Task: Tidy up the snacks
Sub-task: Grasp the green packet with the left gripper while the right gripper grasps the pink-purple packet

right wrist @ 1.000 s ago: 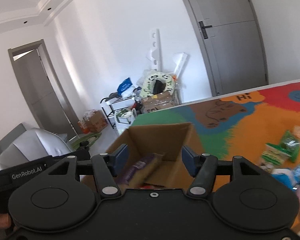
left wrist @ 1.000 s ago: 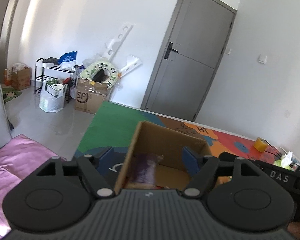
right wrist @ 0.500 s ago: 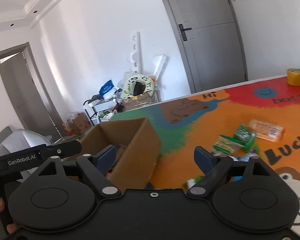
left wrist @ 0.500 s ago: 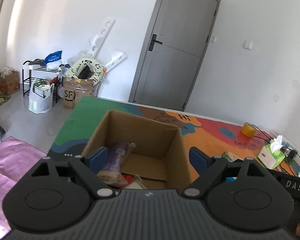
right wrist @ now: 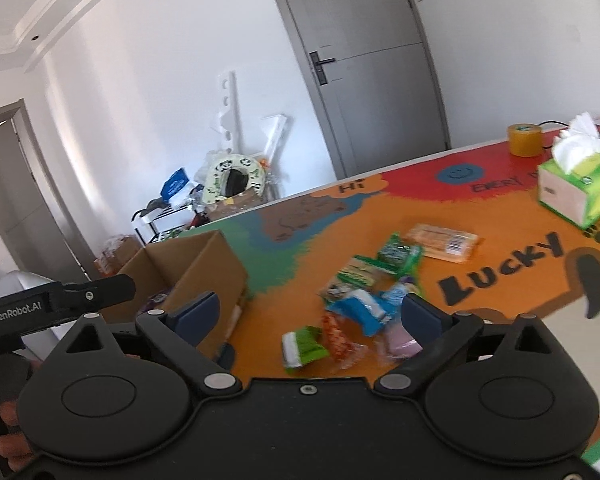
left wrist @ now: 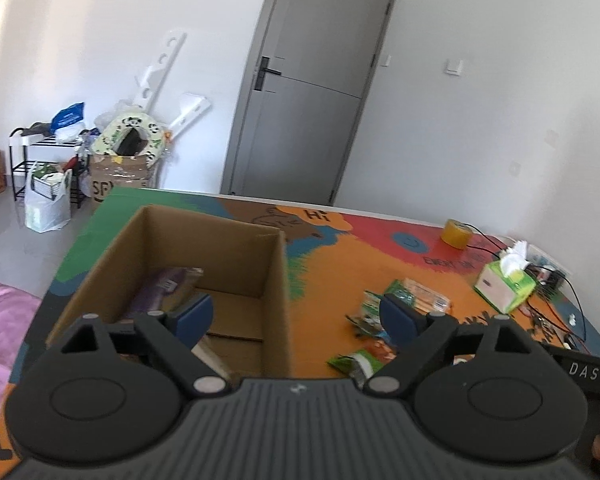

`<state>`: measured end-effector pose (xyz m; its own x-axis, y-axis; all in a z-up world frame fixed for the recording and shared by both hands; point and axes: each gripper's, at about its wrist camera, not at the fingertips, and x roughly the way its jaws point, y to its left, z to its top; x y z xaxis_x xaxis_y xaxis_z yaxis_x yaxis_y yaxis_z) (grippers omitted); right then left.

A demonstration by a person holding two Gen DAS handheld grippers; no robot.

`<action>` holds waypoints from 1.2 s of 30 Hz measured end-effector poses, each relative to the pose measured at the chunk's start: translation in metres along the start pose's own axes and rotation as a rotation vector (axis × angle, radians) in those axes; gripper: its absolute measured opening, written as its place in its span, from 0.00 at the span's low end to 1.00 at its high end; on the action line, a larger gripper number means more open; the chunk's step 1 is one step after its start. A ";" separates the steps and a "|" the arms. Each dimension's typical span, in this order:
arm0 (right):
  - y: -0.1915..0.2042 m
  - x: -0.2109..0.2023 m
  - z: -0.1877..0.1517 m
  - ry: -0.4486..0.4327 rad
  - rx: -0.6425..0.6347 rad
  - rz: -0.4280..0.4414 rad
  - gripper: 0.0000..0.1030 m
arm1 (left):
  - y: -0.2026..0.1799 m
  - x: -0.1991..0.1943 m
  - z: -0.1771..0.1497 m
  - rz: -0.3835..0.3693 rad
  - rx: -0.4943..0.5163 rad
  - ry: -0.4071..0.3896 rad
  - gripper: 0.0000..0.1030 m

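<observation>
An open cardboard box [left wrist: 204, 248] stands on the colourful mat at the left, with a purple snack packet [left wrist: 162, 288] and others inside. It also shows in the right wrist view [right wrist: 204, 264]. Several loose snack packets lie on the orange part of the mat: green packets [right wrist: 364, 272], an orange-wrapped pack [right wrist: 442, 242], a blue packet [right wrist: 360, 308], a pink one [right wrist: 400, 342]. My left gripper [left wrist: 296, 316] is open and empty over the box's right wall. My right gripper [right wrist: 312, 312] is open and empty above the snack pile.
A green tissue box [right wrist: 576, 188] and a yellow tape roll [right wrist: 524, 140] sit at the table's far right, with cables [left wrist: 556, 280] nearby. A grey door [left wrist: 308, 108] and floor clutter with a cardboard box [left wrist: 116, 176] stand behind the table.
Both grippers have swung right, from facing into the box toward the loose snacks. Both pairs of fingers have opened wider.
</observation>
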<state>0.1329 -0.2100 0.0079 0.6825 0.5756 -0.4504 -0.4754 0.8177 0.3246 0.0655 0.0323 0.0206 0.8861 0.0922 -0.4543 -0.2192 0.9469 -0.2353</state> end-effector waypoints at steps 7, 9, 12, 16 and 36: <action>-0.025 -0.013 -0.004 -0.013 0.027 -0.041 0.98 | -0.021 0.005 -0.005 -0.035 0.022 0.017 0.87; -0.032 -0.016 -0.005 -0.015 0.033 -0.051 0.98 | -0.027 0.007 -0.006 -0.044 0.029 0.019 0.87; -0.042 -0.020 -0.007 -0.019 0.047 -0.067 0.98 | -0.035 0.009 -0.008 -0.061 0.042 0.021 0.87; -0.056 -0.024 -0.009 -0.023 0.062 -0.084 0.98 | -0.045 0.013 -0.010 -0.079 0.051 0.026 0.87; -0.086 0.003 -0.025 0.022 0.098 -0.085 0.78 | -0.077 0.063 -0.036 -0.076 0.068 0.087 0.55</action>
<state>0.1617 -0.2786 -0.0424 0.7052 0.5048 -0.4979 -0.3586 0.8597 0.3637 0.1232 -0.0462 -0.0207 0.8597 -0.0052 -0.5107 -0.1214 0.9692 -0.2142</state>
